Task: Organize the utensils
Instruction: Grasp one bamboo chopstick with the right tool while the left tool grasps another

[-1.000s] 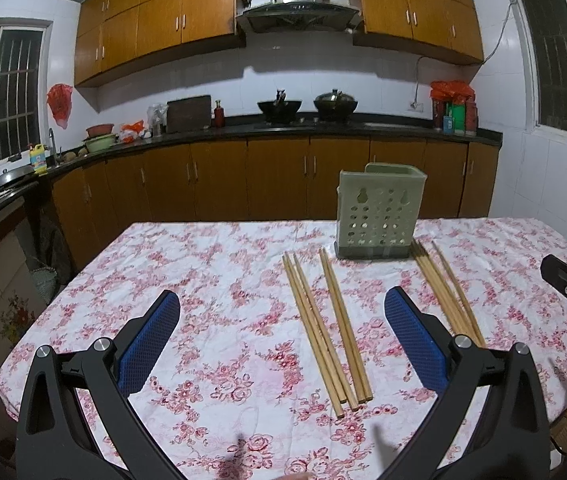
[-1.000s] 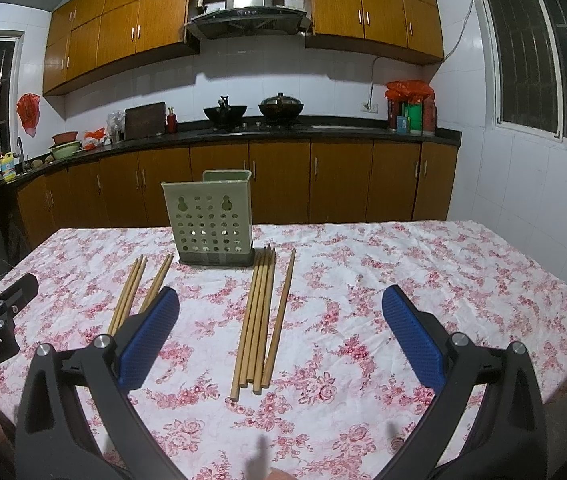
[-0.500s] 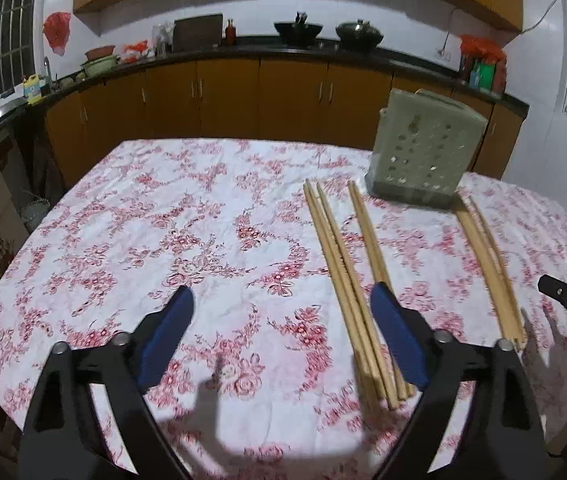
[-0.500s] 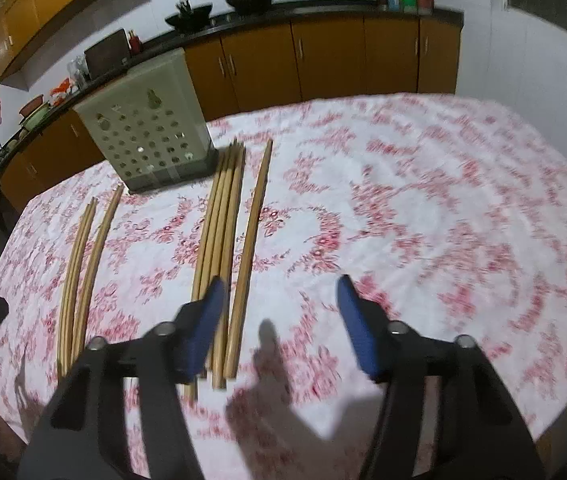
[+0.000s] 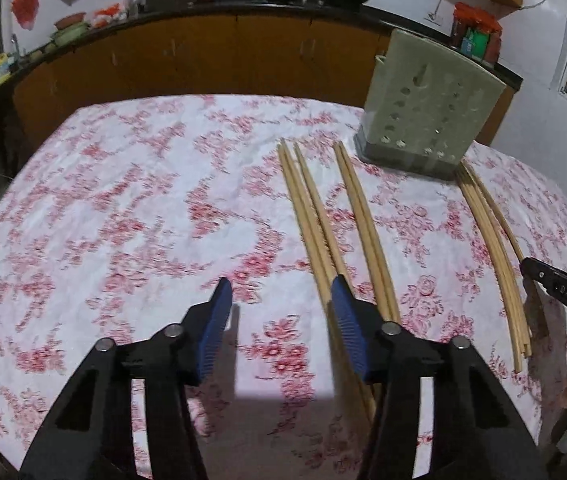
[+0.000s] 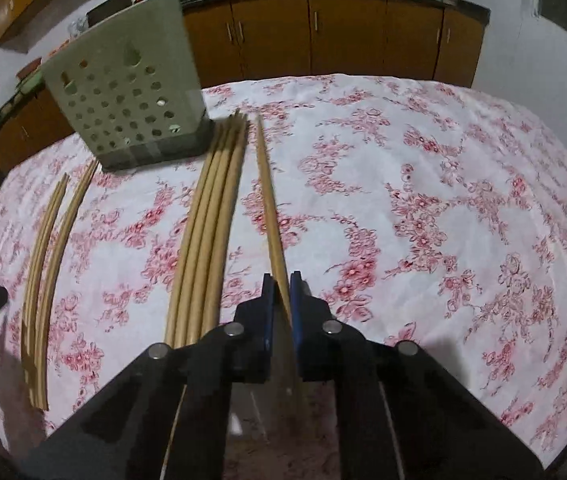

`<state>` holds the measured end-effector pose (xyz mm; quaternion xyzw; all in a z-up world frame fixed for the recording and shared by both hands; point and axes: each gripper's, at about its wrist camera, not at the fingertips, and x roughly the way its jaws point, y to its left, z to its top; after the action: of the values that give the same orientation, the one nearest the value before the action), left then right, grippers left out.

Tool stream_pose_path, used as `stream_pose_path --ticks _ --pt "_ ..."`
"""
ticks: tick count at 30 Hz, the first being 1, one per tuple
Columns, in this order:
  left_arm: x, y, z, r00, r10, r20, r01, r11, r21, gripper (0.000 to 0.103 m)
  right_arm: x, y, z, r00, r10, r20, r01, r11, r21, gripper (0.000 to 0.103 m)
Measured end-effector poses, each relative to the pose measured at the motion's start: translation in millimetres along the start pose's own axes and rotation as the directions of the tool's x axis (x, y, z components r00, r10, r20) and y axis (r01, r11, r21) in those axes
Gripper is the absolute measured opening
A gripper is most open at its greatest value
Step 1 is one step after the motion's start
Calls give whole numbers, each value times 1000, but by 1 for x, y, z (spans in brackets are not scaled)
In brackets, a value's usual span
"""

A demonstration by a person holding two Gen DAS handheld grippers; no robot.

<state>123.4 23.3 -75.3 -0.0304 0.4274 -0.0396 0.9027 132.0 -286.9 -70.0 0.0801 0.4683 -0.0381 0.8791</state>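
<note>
A pale green perforated utensil holder (image 5: 429, 108) stands upright on the floral tablecloth; it also shows in the right wrist view (image 6: 127, 92). Wooden chopsticks lie in groups in front of it: one group left of the holder (image 5: 323, 220) and one right of it (image 5: 491, 240). My left gripper (image 5: 281, 300) is open, low over the cloth, its right finger at the left group's near ends. My right gripper (image 6: 281, 292) is shut on a single chopstick (image 6: 269, 200) lying right of a bundle (image 6: 213, 220). More chopsticks (image 6: 49, 248) lie further left.
The table (image 5: 103, 208) carries a white cloth with red flowers. Brown kitchen cabinets (image 6: 343, 24) and a dark counter with woks run behind it. The right gripper's tip (image 5: 563, 292) shows at the right edge of the left wrist view.
Both grippers have come down and forward to the table. The right gripper has shut on the single chopstick. The left gripper's jaws have narrowed but stay open.
</note>
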Motion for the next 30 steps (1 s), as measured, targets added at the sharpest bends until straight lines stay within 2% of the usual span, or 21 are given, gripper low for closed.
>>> stream_pose_path --ticks 4,7,19,22,26,30 --pt "5 -5 -2 999 -33 -28 33 999 10 38 -1 -6 -1 1000 6 5 -6 1000 13 9" --pt "9 -8 -4 998 -30 -53 31 999 26 31 -1 -6 -1 1000 4 7 -4 1000 11 9" --pt "11 -15 -7 997 -31 -74 35 998 48 26 -4 2 -8 1000 7 15 -7 1000 -23 13" --pt "15 -12 -6 997 -8 -78 12 999 48 13 -3 4 -8 1000 1 21 0 999 -38 13" --pt "18 -6 -3 997 -8 -76 12 998 55 9 -2 6 -7 1000 -7 30 8 998 -55 11" --pt "28 -1 9 998 26 -60 -21 996 86 8 3 8 -2 999 -2 33 5 997 -78 9"
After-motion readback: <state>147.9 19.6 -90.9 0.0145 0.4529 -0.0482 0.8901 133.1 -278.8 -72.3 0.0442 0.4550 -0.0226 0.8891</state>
